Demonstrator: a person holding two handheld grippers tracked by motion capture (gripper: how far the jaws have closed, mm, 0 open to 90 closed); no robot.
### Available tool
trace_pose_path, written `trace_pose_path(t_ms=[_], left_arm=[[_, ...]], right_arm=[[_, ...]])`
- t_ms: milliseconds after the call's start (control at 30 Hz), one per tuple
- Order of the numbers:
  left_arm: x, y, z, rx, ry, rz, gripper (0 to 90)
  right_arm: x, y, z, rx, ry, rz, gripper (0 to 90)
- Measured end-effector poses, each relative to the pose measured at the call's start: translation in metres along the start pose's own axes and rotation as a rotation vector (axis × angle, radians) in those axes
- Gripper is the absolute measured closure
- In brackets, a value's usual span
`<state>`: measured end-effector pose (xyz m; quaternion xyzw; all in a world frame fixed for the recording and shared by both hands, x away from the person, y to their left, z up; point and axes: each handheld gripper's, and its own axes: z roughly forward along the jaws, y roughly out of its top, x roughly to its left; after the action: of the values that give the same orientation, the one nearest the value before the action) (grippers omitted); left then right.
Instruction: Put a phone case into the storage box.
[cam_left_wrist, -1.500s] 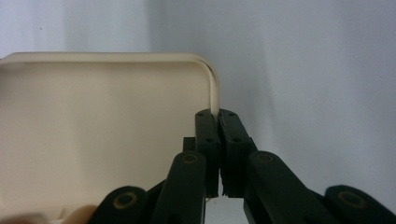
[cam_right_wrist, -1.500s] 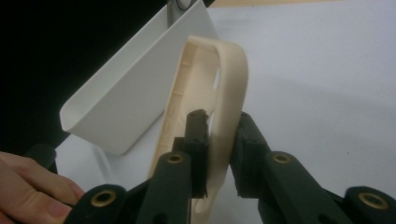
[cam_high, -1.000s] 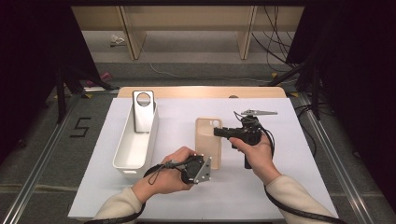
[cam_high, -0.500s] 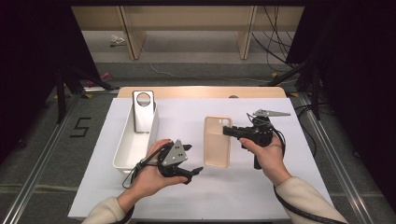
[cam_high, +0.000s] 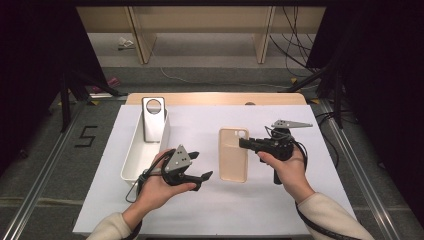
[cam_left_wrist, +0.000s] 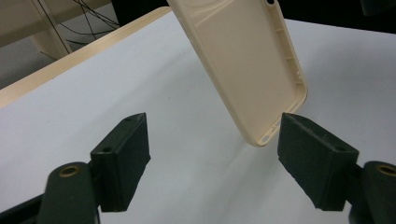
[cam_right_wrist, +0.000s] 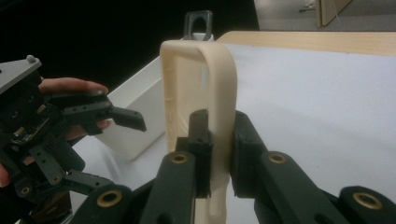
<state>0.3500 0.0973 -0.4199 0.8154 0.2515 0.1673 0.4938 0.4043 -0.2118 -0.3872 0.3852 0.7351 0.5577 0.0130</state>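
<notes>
The cream phone case (cam_right_wrist: 198, 93) is clamped by the right claw (cam_right_wrist: 219, 154); the left claw (cam_left_wrist: 212, 154), just opened, stands apart beside it.

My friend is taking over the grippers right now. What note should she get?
Right gripper: shut on the edge of the beige phone case, holding it over the white table.
Left gripper: open, nothing between the jaws; they have just been opening, and it sits beside the case, apart from it.
White bin: on the table's left, with a grey case standing in its far end.
Done: beige case gripped by the right gripper.
Left: probably put the beige case in the bin too, though that is a guess.
</notes>
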Motion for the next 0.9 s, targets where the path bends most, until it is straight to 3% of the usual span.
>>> trace_pose_path(t_ms=[400,900], left_arm=[[0.001,0.011,-0.001,-0.039,0.079,-0.069,26.7],[-0.006,0.044,0.009,-0.078,0.107,-0.116,36.2]], right_arm=[[0.002,-0.005,-0.005,0.0,-0.006,-0.008,81.2],[0.005,-0.008,-0.004,0.001,-0.016,-0.01,81.2]])
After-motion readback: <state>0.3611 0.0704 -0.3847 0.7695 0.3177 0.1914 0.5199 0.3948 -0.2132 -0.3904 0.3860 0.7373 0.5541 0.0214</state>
